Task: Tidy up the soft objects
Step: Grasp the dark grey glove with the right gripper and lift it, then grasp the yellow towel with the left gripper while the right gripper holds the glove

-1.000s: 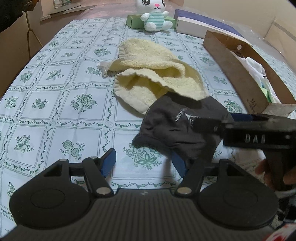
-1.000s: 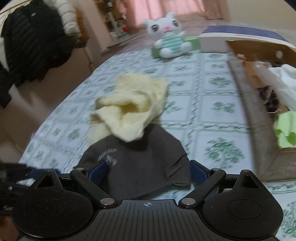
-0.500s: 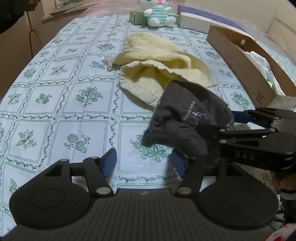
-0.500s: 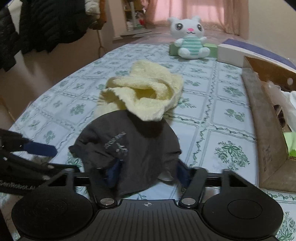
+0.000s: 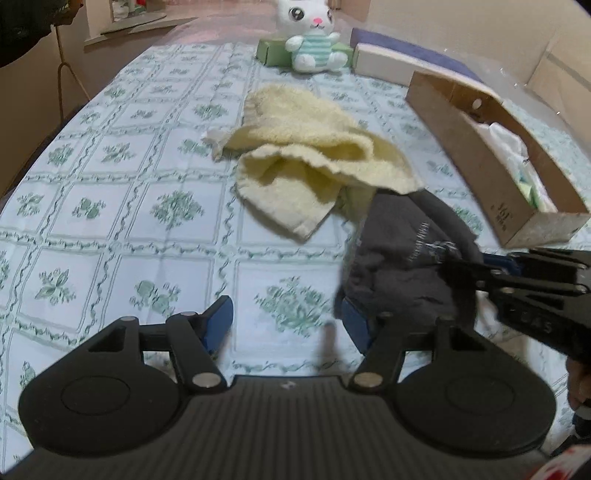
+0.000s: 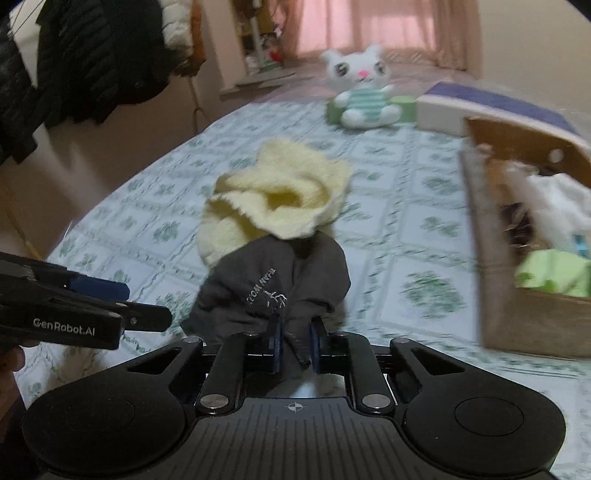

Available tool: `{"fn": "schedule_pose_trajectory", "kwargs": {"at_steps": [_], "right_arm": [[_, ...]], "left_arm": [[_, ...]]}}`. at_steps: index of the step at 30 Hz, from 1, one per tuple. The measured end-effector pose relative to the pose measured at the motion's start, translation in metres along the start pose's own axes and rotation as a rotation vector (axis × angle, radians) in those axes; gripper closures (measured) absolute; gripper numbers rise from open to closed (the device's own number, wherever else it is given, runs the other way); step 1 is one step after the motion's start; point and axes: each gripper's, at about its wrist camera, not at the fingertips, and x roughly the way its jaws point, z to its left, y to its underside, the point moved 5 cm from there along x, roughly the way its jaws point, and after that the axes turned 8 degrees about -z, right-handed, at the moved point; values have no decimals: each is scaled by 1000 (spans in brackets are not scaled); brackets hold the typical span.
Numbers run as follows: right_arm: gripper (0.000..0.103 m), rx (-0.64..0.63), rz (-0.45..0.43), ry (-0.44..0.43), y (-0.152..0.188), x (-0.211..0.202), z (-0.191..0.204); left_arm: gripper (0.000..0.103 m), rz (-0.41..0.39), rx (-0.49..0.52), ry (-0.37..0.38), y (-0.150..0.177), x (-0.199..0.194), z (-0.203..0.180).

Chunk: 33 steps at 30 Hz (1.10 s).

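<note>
Step in hand looks like the pick-up: right gripper (image 6: 294,345) is clamped on the near edge of the dark grey cloth (image 6: 273,280), which is bunched on the tablecloth w/ its far edge under the yellow towel (image 6: 277,199). Left gripper (image 5: 286,325) sits w/ fingers apart, holding nothing. Next move prob. calls for lifting the cloth clear of the towel w/o dragging it, then over to the cardboard box (image 6: 480,236) on the right.

table (image 5: 110,206): green-floral cloth | window (image 6: 369,26): pink curtains (backlit) | jackets (image 6: 74,62): dark, hanging left
</note>
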Motion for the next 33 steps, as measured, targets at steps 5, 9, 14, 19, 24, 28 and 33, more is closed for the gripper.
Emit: {"fn": "schedule_pose_trajectory", "kwargs": {"at_steps": [5,9,14,19,24,28,33], "right_arm": [[88,7,-69,85,-19,-27,-16],[88,5,-139,157,-45,-39,-30],[88,24,-177,199,-75,-31,-48],[88,48,-194,208,-98,-10,-63],[88,71,-210,233,-113,2,-80],[88,88,-210,253,-117,7,-92],[88,124,-189,248,-109,14,-99]], "left_arm": [[40,-52,7,20,-23,-2,-7],[39,-109,28,15,-52,2,-10],[39,-165,59,14,-91,18,-16],[39,-184,74,19,-123,47,-22],[37,-147,60,15,-148,92,-30],[37,-87,82,26,-147,123,-45],[36,-41,170,20,-125,136,-63]]}}
